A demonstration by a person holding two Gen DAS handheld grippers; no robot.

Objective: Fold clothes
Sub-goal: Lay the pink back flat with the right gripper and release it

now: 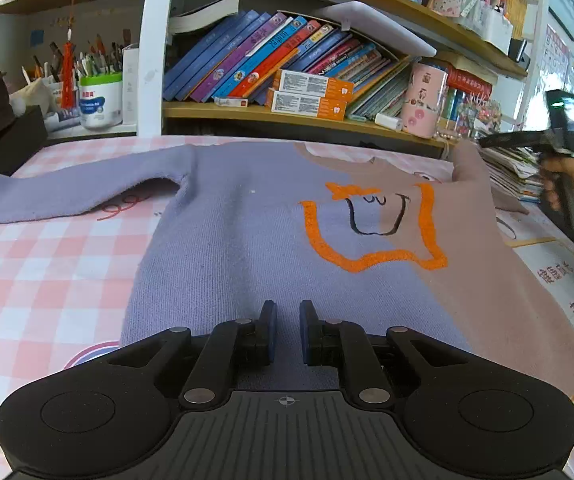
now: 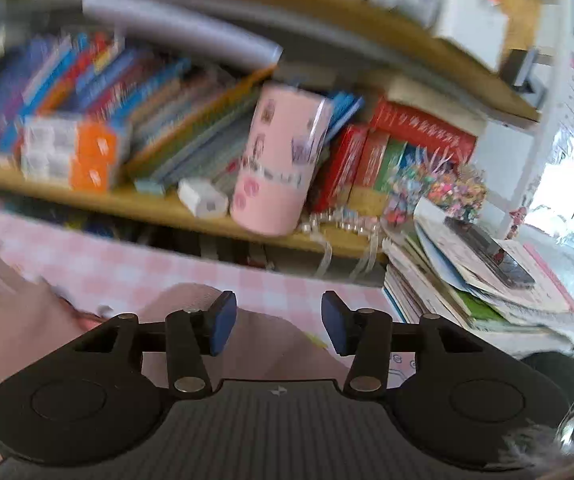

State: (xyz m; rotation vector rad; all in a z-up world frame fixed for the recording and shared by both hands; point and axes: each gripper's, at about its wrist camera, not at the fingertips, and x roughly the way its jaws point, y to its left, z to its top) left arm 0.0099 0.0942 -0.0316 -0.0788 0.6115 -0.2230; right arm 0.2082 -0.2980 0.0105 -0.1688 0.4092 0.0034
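We see the sweater (image 1: 247, 232) spread flat on the pink-checked tabletop (image 1: 39, 280), its lilac half toward the left with one sleeve stretched out sideways, its dusty-pink half toward the right, an orange outline with a drawn face across the chest. Our left tool (image 1: 287, 320) hovers over the lilac hem with its blue pads drawn close, a narrow gap left between them and no cloth caught in it. Our right tool (image 2: 275, 322) is released, the pads (image 2: 223, 320) standing well apart above the pink cloth with nothing between them; its view is blurred. From the left camera we also see that tool at the far right, gripped by a hand (image 1: 567, 184). Behind the tabletop a wooden shelf (image 1: 247, 114) carries leaning books (image 1: 255, 60), two orange-and-white boxes (image 1: 311, 96) stacked one on the other, and a pink cup (image 1: 423, 100) standing upright; what it holds we cannot tell. Left of the white post, a white can with a green rim (image 1: 101, 100) is crammed with pens and pencils. A loose stack of papers and booklets (image 2: 479, 280) lies at the right edge.
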